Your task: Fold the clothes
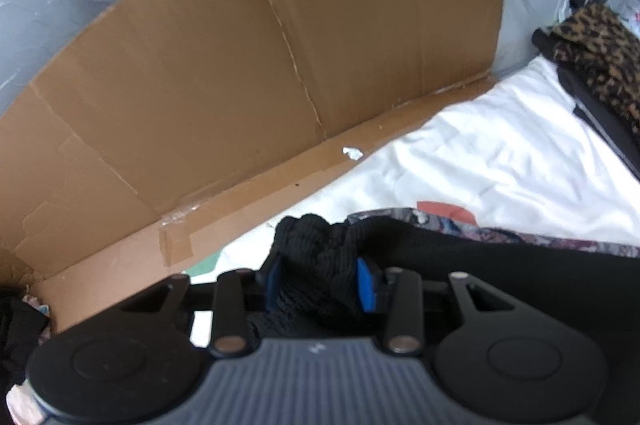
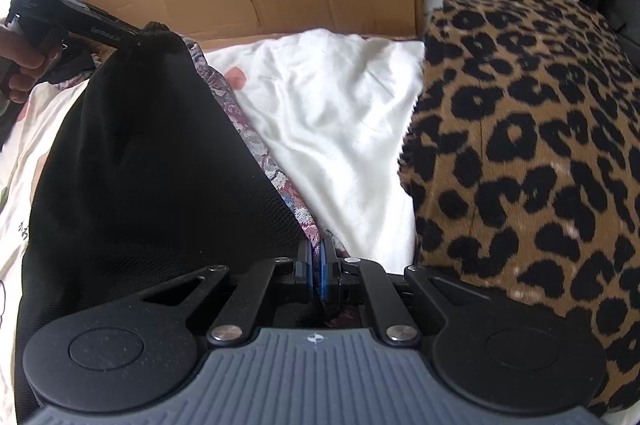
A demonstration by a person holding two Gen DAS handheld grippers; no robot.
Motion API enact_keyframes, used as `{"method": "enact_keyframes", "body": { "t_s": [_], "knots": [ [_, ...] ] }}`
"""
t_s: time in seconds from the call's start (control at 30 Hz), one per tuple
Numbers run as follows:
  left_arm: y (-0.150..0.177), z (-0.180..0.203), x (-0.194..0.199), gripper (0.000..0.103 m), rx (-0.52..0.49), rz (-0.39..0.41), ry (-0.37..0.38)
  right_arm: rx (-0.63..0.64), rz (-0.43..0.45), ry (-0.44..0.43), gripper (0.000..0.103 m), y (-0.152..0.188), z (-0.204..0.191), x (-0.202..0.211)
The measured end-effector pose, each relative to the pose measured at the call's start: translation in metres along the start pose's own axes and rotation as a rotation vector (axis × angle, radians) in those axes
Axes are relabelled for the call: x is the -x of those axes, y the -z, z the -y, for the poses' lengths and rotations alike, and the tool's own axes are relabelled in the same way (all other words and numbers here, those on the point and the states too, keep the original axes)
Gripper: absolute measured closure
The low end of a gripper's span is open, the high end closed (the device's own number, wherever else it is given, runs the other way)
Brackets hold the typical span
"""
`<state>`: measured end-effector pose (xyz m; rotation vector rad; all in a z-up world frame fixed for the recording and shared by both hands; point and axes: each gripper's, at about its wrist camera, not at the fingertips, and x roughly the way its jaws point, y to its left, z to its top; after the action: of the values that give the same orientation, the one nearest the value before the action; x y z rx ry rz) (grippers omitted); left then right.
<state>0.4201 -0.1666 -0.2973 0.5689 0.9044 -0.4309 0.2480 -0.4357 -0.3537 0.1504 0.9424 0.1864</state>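
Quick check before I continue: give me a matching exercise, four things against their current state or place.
Things:
1. left gripper
2. right gripper
3. leopard-print garment
4. cardboard sheet

States or places:
A. propped upright behind the white bedsheet
B. shut on the patterned edge of the black garment
C. piled right of the white bedsheet
D. shut on a bunched knit corner of the black garment

Pairs: 1-D, 2-B, 3-C, 4-A

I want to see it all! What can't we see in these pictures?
- Left wrist view: the rest of the black garment, hidden behind the left tongs.
- Right wrist view: what the right tongs pinch; the pads hide it.
- Right wrist view: the leopard-print cloth, cut off at the right edge.
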Motion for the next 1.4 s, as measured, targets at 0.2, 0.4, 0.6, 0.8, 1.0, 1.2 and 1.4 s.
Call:
{"method": "enact_keyframes", "body": {
  "t_s": [0.2, 0.4, 0.6, 0.8, 1.0, 1.2, 1.4],
  "knots": [
    [0.008, 0.007, -0.025, 0.045, 0.000, -0.009, -0.027, -0.006, -0.012, 0.012, 0.102, 0.004, 0.000, 0.000],
    [0.009, 0.001, -0.019, 0.028, 0.079, 0.001, -0.051, 0.015, -0.003, 0.048, 0.084, 0.010, -0.002, 0.017],
    [0.012, -0.015, 0.024, 0.018, 0.084, 0.050, -0.051, -0.021, 0.066, 0.023, 0.078, 0.014, 0.002, 0.046],
    [0.026, -0.046, 0.069, 0.016, 0.175, 0.081, -0.028, -0.052, 0.085, 0.015, 0.078, 0.017, -0.002, 0.062],
    [0.057, -0.065, 0.099, 0.020, 0.241, 0.047, -0.051, -0.058, 0.092, 0.002, 0.078, 0.020, -0.010, 0.070],
    [0.098, -0.070, 0.112, 0.021, 0.328, 0.024, 0.008, -0.043, 0.072, -0.009, 0.078, 0.027, -0.018, 0.072],
    [0.128, -0.056, 0.107, 0.021, 0.338, -0.003, 0.137, -0.057, 0.046, -0.009, 0.078, 0.040, -0.025, 0.069]
  ]
}}
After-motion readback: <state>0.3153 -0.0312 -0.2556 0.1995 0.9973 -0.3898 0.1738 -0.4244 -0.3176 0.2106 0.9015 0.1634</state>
